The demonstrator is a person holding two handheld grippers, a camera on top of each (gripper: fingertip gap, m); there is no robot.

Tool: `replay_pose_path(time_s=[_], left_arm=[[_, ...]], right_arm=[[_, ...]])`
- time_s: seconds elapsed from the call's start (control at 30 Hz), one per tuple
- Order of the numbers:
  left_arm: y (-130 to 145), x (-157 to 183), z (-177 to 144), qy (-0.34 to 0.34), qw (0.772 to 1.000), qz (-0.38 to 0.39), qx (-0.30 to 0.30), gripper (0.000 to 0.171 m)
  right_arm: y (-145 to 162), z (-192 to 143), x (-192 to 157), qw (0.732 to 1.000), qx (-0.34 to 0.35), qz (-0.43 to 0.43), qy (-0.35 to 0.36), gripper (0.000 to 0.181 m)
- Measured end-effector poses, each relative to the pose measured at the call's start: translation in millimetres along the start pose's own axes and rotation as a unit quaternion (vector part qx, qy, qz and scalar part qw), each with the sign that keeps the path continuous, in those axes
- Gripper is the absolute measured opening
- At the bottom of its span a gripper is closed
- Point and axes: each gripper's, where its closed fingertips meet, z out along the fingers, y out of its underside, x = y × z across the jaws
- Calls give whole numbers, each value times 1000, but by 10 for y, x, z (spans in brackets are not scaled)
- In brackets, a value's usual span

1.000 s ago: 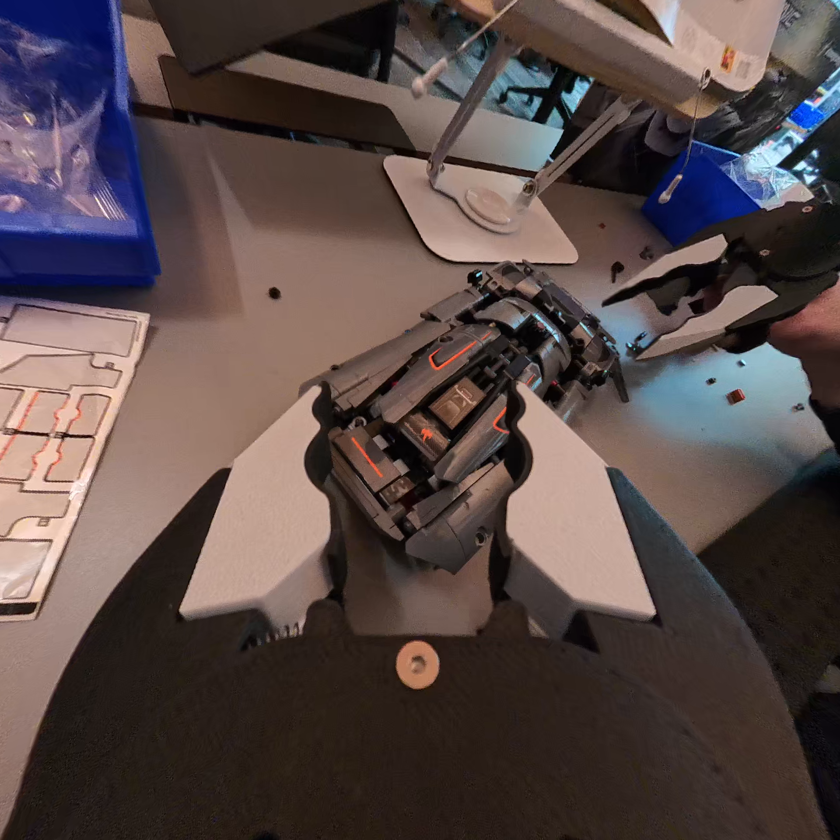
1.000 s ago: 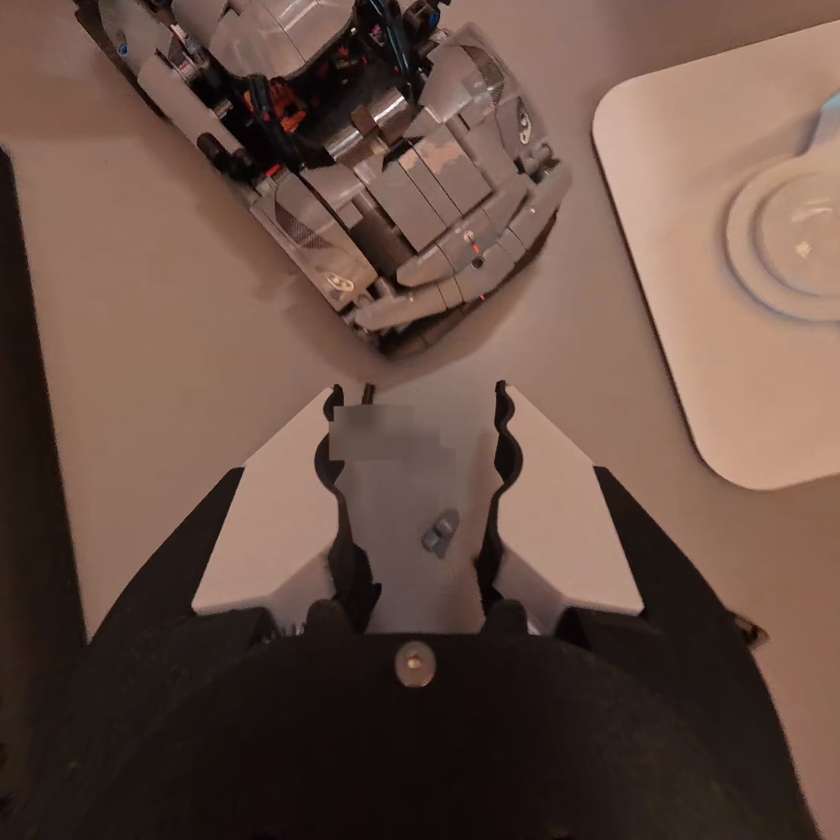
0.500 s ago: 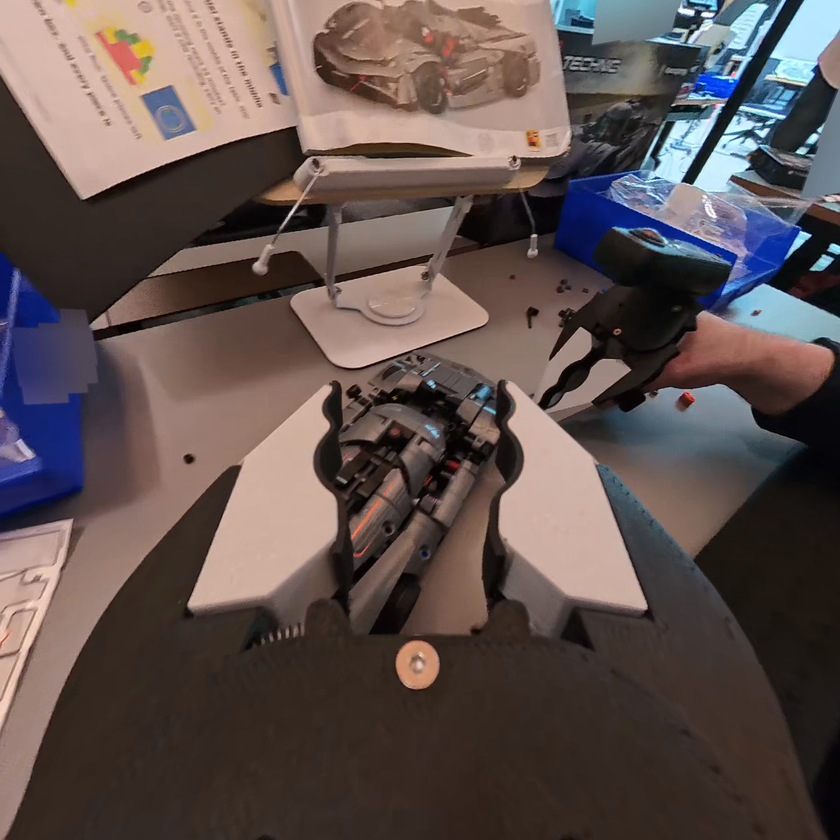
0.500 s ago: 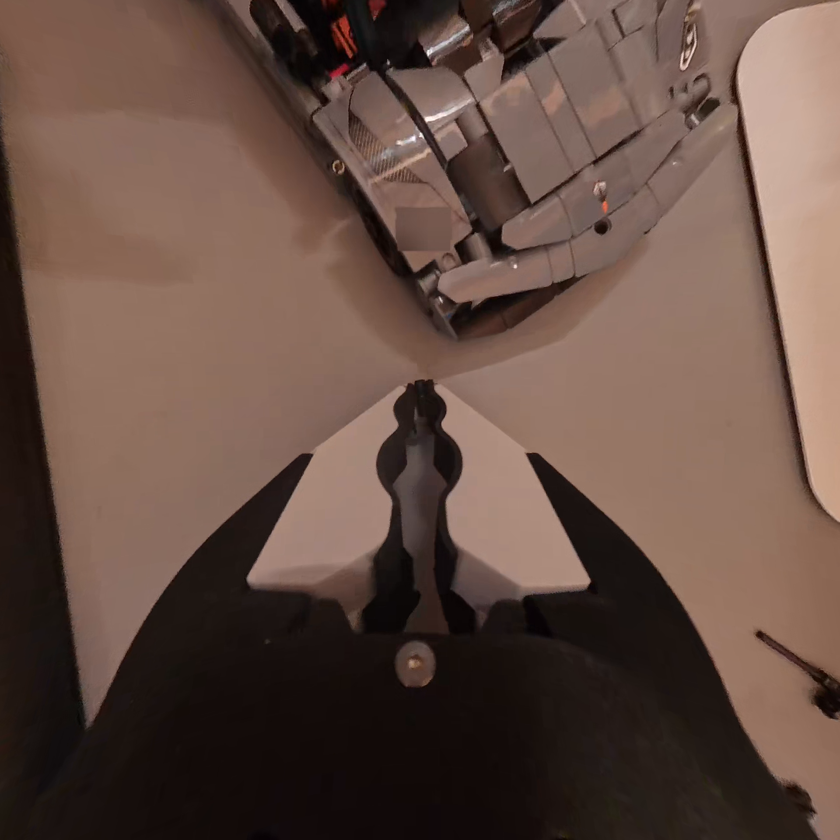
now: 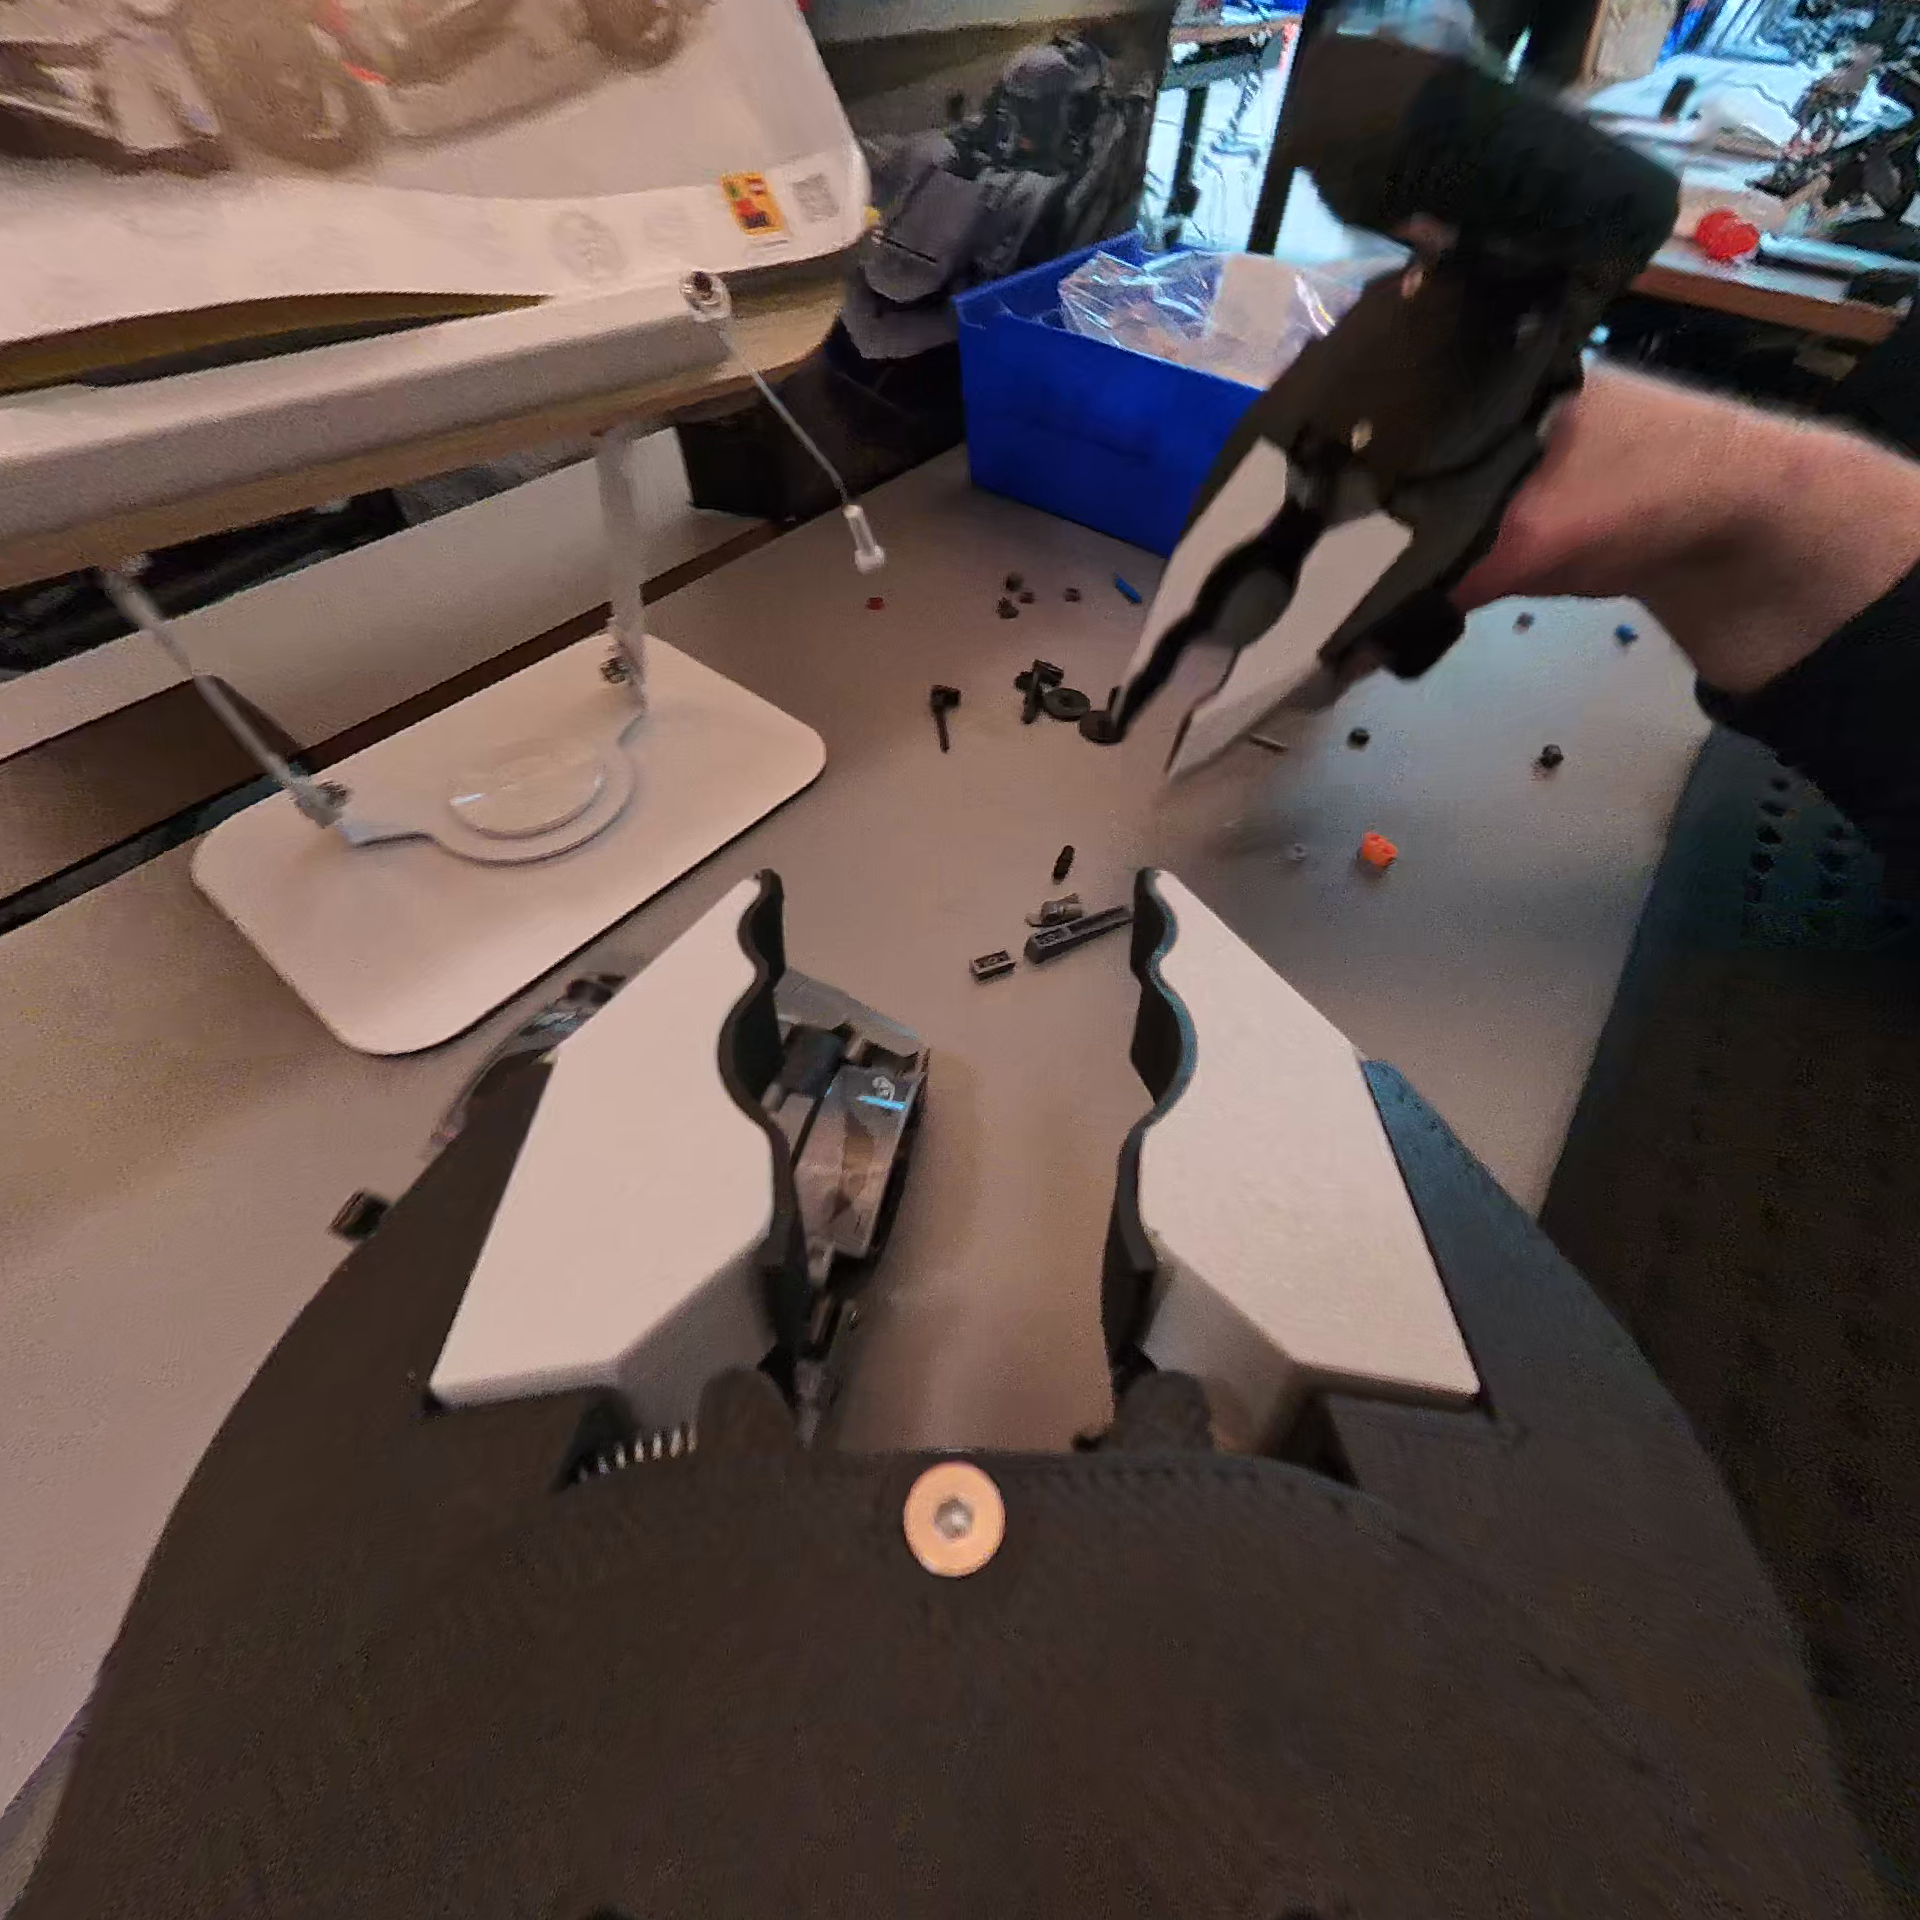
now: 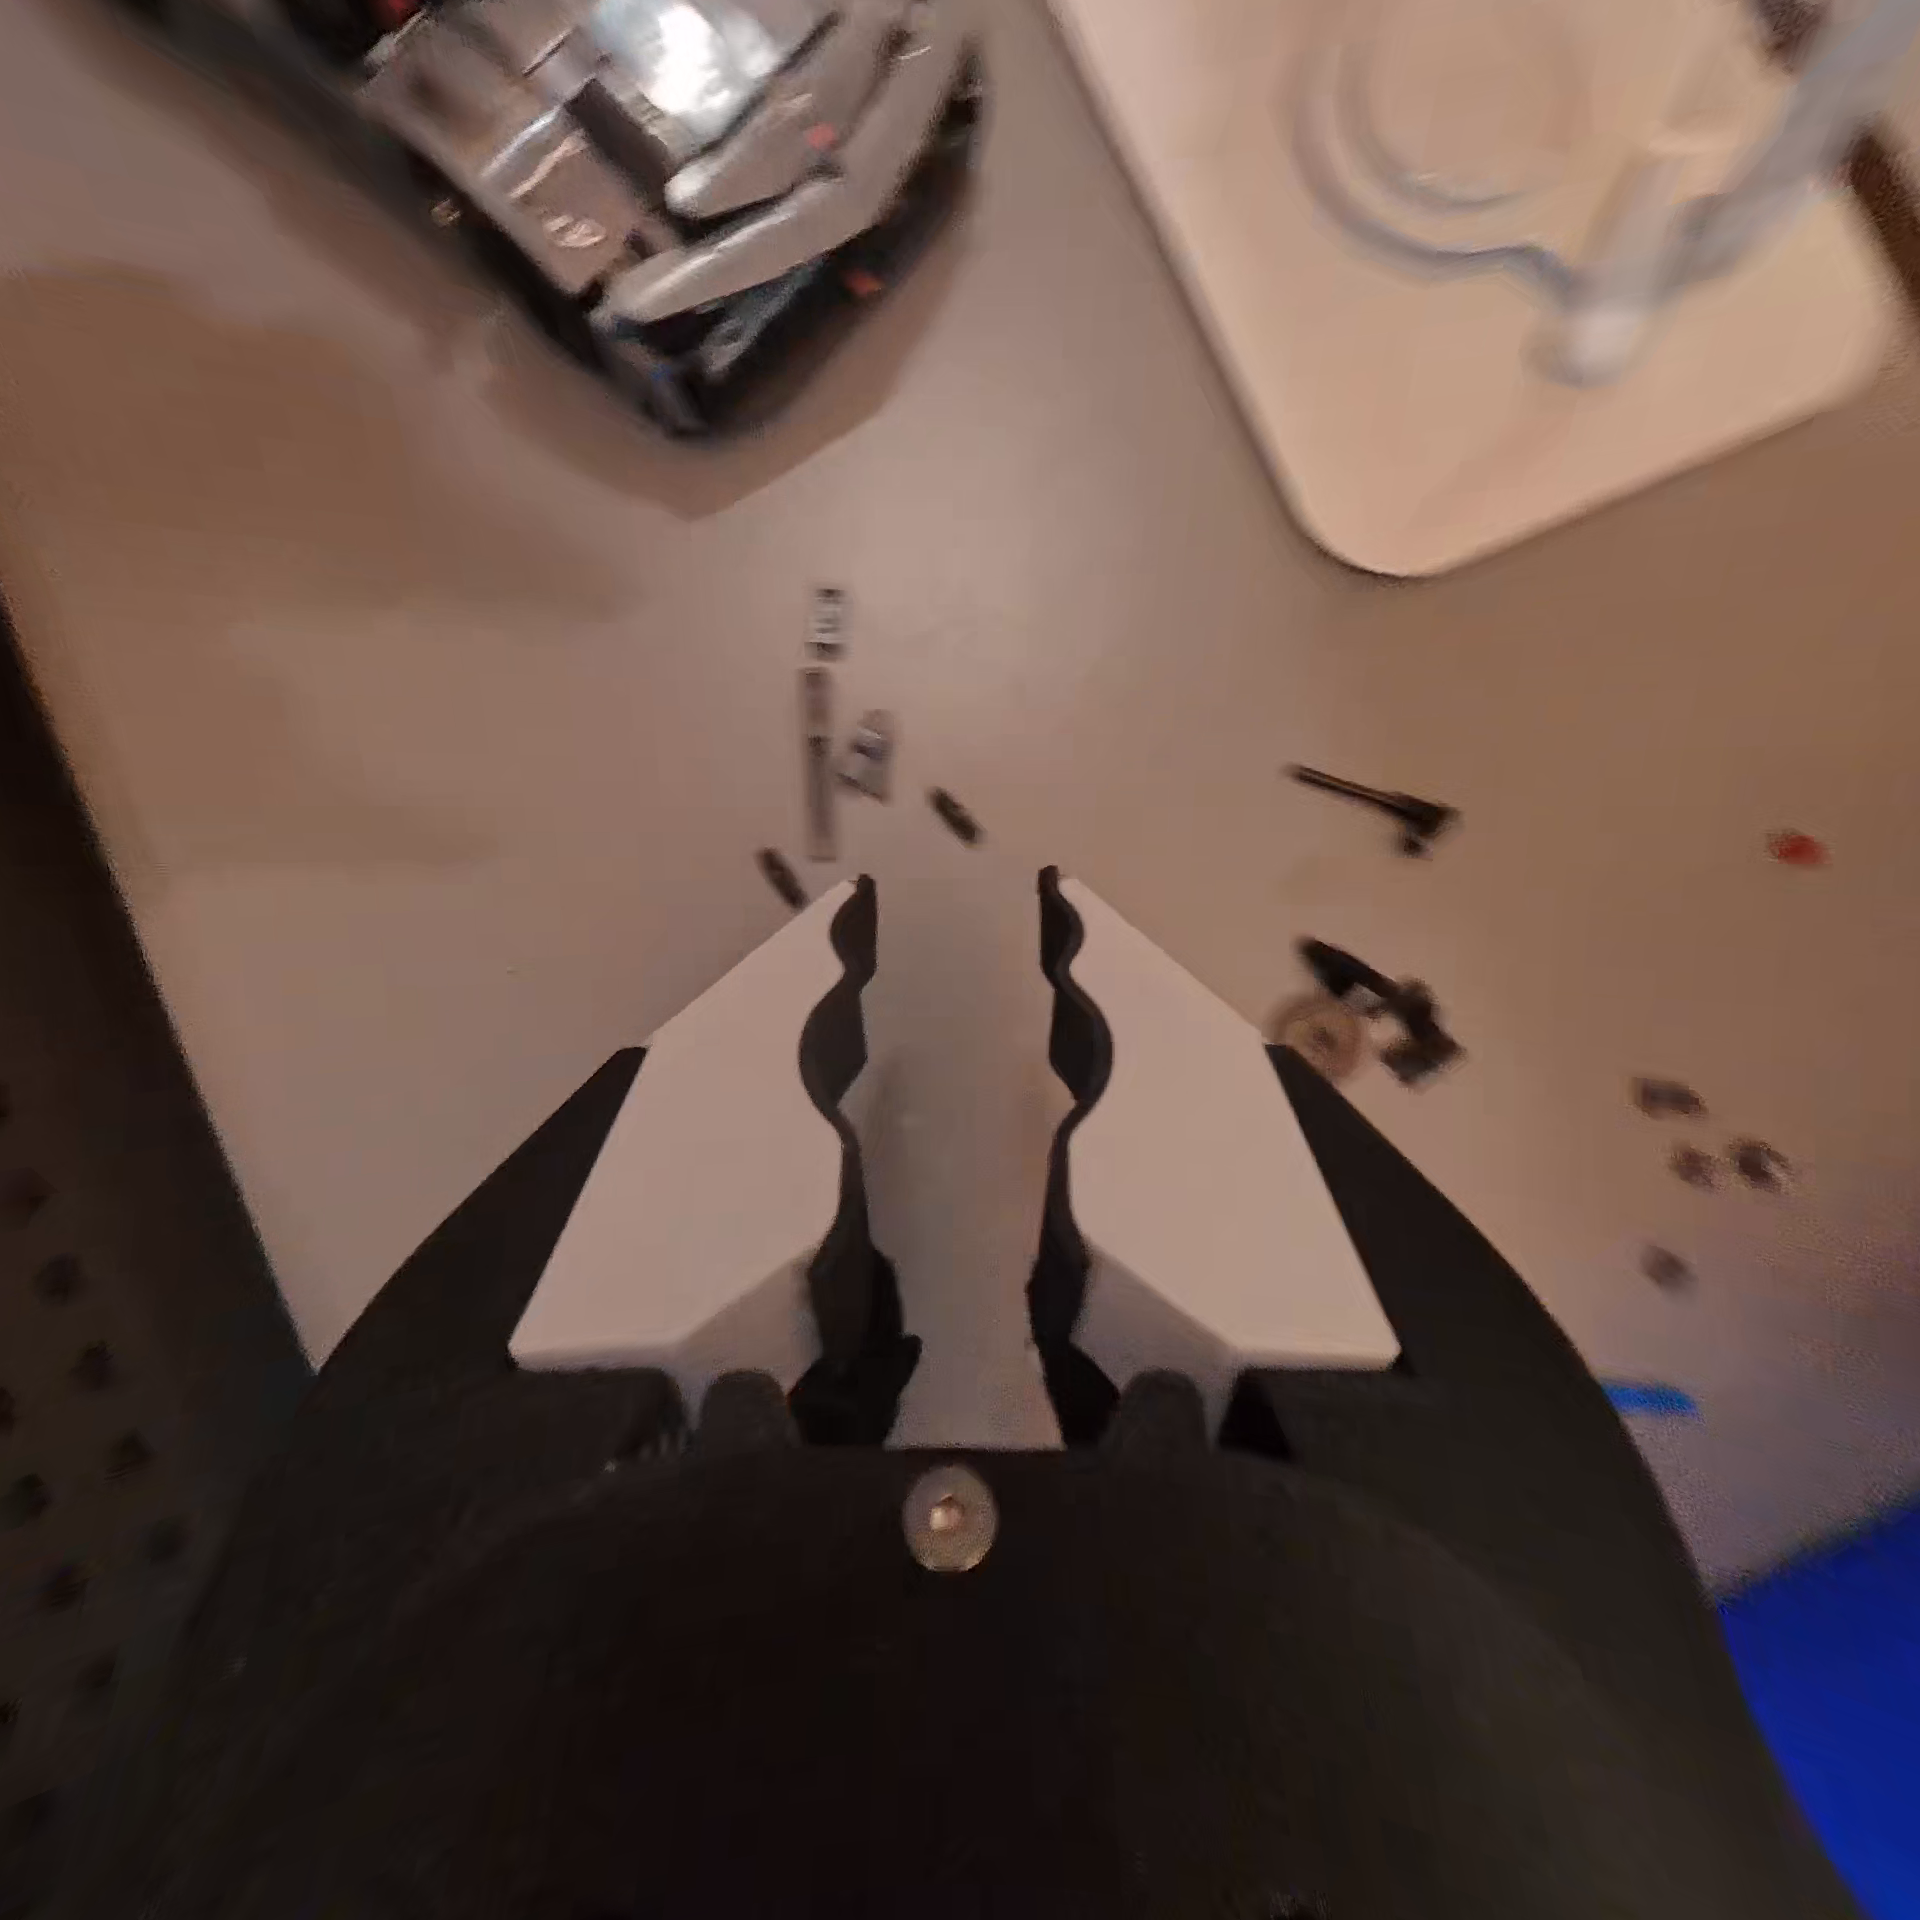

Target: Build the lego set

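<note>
The grey lego car lies on the grey table, mostly hidden under my left gripper's left finger. My left gripper is open, with bare table between the car and its right finger. In the right wrist view the car is blurred at the top left. My right gripper is partly open and empty, held over the table just short of small grey loose pieces. It also shows in the left wrist view, tips down by black loose pieces.
A white book stand base carries an instruction booklet; the base also shows in the right wrist view. A blue bin with plastic bags stands behind. Small dark pieces and an orange one lie scattered. About 20 cm separates my left fingertips from my right.
My right gripper has gone from shut to partly open and has drawn back from the car over the loose pieces. My left gripper has swung right, so the car now lies by its left finger.
</note>
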Motion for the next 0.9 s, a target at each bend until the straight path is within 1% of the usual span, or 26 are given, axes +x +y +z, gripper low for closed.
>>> replay_pose_path(time_s=[0.1, 0.13, 0.2, 0.3, 0.37, 0.4, 0.43, 0.5, 0.57, 0.63, 0.67, 0.73, 0.8, 0.9], left_arm=[[-1, 131, 236, 29, 999, 9, -16, 65], [-2, 177, 310, 39, 999, 12, -20, 65], [6, 266, 456, 56, 998, 19, -30, 65], [15, 359, 646, 64, 997, 37, -32, 64], [50, 418, 736, 64, 996, 53, -30, 62], [70, 447, 764, 62, 996, 63, -27, 61], [101, 471, 785, 62, 995, 71, -30, 61], [143, 495, 803, 61, 994, 83, -29, 61], [174, 466, 797, 52, 994, 96, -31, 60], [186, 453, 787, 54, 994, 93, -30, 60], [191, 458, 786, 59, 994, 86, -30, 60], [198, 473, 789, 65, 994, 80, -29, 59], [209, 488, 794, 68, 994, 83, -30, 59], [221, 485, 783, 68, 993, 87, -31, 59]], right_arm=[[19, -343, 487, 996, 31, 41, 68, 47], [39, -440, 663, 993, 36, 56, 93, 49], [66, -567, 965, 985, 55, 108, 119, 47], [100, -559, 1263, 975, 61, 175, 119, 49], [111, -475, 1378, 972, 38, 194, 130, 44], [81, -423, 1388, 973, 27, 192, 129, 43], [48, -375, 1399, 975, 15, 180, 132, 38], [55, -319, 1483, 977, -35, 141, 159, 36], [54, -318, 1558, 976, -91, 77, 180, 33], [116, -302, 1575, 973, -157, 41, 167, 34], [171, -287, 1595, 969, -188, 42, 158, 35], [265, -220, 1666, 961, -223, 67, 147, 32], [368, -144, 1731, 954, -247, 87, 145, 13], [484, -35, 1777, 948, -273, 75, 148, 19]])
